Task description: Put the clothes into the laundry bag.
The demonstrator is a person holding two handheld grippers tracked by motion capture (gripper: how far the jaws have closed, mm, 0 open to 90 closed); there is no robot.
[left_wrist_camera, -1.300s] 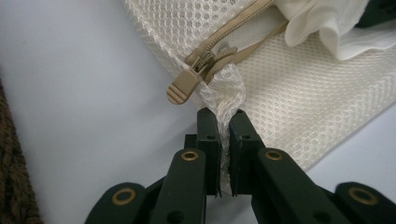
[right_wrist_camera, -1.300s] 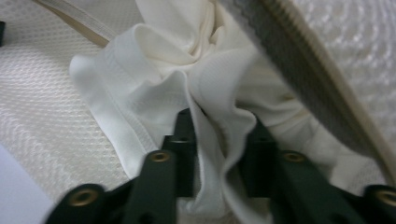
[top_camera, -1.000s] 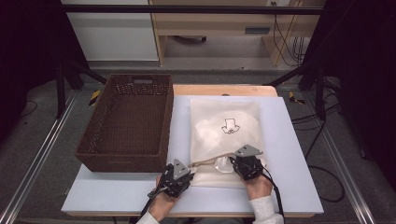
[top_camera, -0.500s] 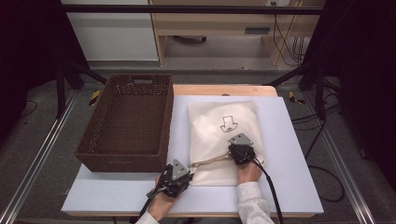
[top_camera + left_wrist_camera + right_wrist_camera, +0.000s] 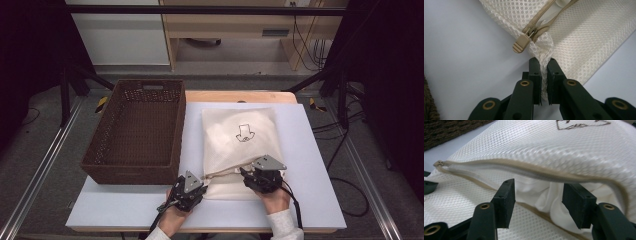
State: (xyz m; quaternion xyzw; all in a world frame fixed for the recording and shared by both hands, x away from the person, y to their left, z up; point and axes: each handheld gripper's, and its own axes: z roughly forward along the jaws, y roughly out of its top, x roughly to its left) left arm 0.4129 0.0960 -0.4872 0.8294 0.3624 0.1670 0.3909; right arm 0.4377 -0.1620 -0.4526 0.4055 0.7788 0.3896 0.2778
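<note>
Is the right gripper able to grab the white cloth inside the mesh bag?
Probably yes. The mesh bag's zipper gapes open, and the right gripper's open jaws already straddle the white cloth with nothing between.

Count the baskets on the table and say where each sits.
1. The brown wicker basket sits on the table's left side, beside the mesh bag. No other is visible.

I see the pale table (image 5: 310,165) carrying a brown wicker basket (image 5: 135,130) at left and a cream mesh bag (image 5: 240,145) beside it.
</note>
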